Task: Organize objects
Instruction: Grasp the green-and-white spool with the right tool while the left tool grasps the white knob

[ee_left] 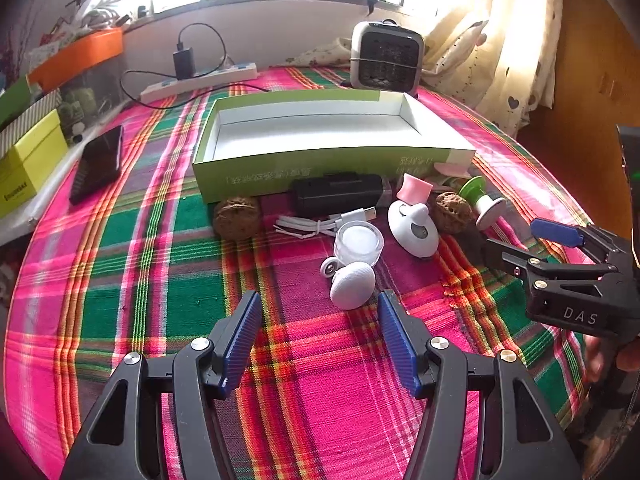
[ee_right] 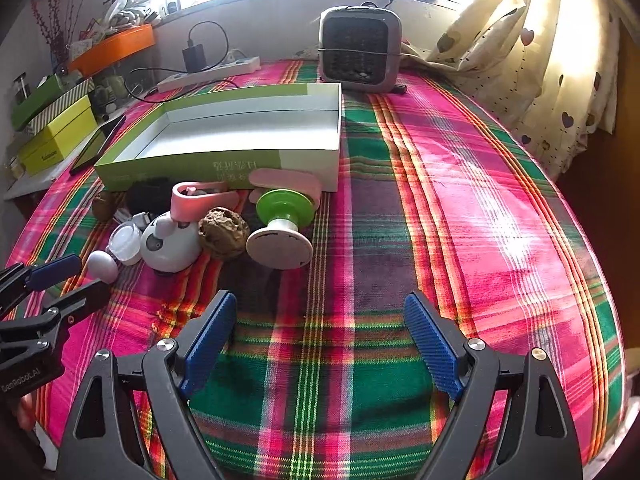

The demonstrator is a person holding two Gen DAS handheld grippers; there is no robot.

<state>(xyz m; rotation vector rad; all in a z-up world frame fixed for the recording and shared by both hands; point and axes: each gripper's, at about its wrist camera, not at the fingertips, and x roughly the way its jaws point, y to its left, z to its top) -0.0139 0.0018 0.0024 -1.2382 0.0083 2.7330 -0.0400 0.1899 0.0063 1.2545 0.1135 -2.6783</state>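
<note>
Plaid cloth in pink and green covers the tabletop, and a clutter of small things sits against the near wall of the empty green box. From the left wrist view, the left gripper is released, its jaws spread wide, with the white egg-shaped piece at about one o'clock, just beyond the tips. The clear little jar touches or nearly touches the egg's far side, and a small white wheel lies at its ten o'clock. The right gripper is likewise released over bare cloth, with the green spool and a walnut near its eleven o'clock. The main risk, I judge, is the rounded egg rolling or squirting free under an off-centre pinch, knocking the jar. Loose cloth could also bunch under the tips.
</note>
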